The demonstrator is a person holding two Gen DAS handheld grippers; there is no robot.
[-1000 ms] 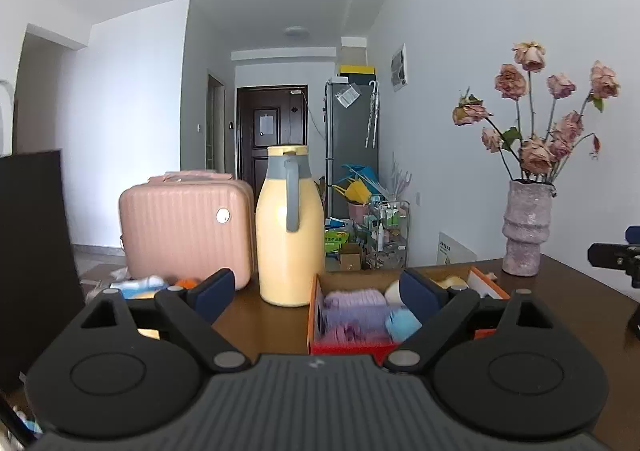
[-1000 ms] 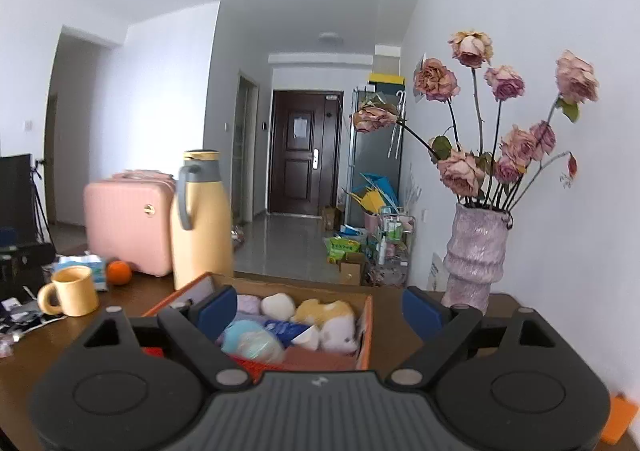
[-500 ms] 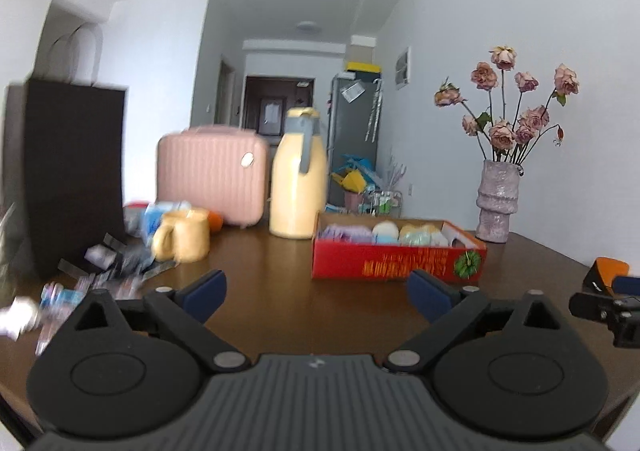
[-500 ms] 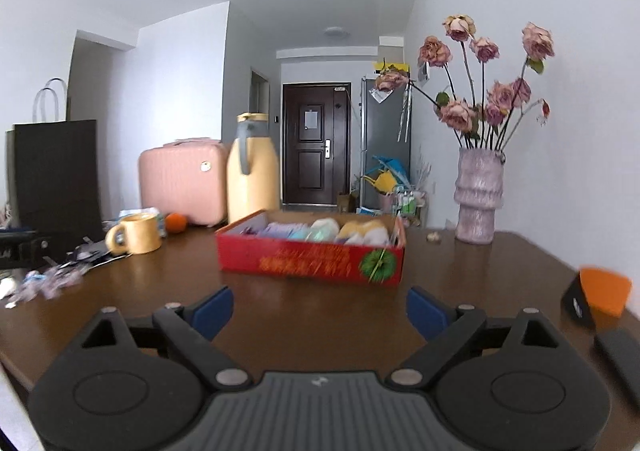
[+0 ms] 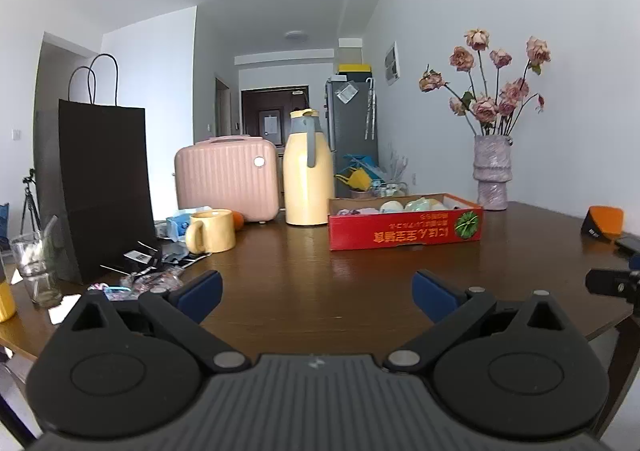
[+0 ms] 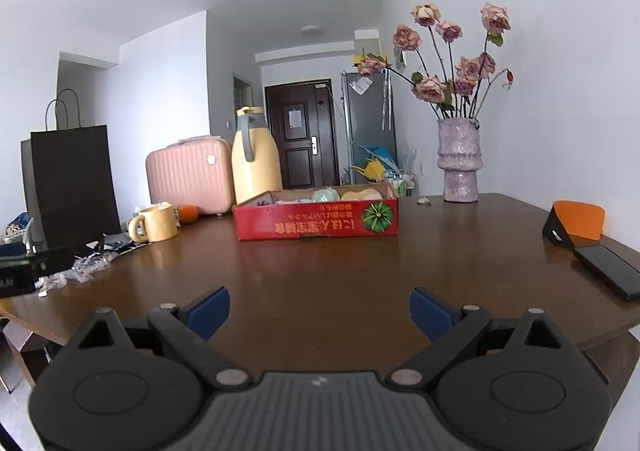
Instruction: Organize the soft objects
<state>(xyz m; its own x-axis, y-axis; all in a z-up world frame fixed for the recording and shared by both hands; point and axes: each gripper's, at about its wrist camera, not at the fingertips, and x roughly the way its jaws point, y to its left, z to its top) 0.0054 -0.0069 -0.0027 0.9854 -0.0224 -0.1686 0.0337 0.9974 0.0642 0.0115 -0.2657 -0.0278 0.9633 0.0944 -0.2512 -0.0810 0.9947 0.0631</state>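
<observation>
A red cardboard box (image 5: 404, 233) (image 6: 316, 225) stands on the brown table (image 5: 320, 291) (image 6: 340, 283), toward its far side. Several soft toys (image 5: 416, 205) (image 6: 348, 195) in white, pale green, yellow and purple lie inside it, just showing over the rim. My left gripper (image 5: 316, 293) is open and empty, held low over the table's near edge, well short of the box. My right gripper (image 6: 319, 309) is also open and empty, over the near edge to the right of the left one.
Left of the box stand a yellow jug (image 5: 308, 187), a pink case (image 5: 226, 177), a yellow mug (image 5: 210, 231), a black paper bag (image 5: 102, 187), a glass (image 5: 34, 271) and loose wrappers (image 5: 148, 279). A vase of dried roses (image 6: 458, 163) stands at the back right; an orange-black object (image 6: 576, 223) and phone (image 6: 608, 269) lie right.
Both grippers have pulled back from right above the box to the table's near edge, so the whole table is now in view. Both stayed open and empty.
</observation>
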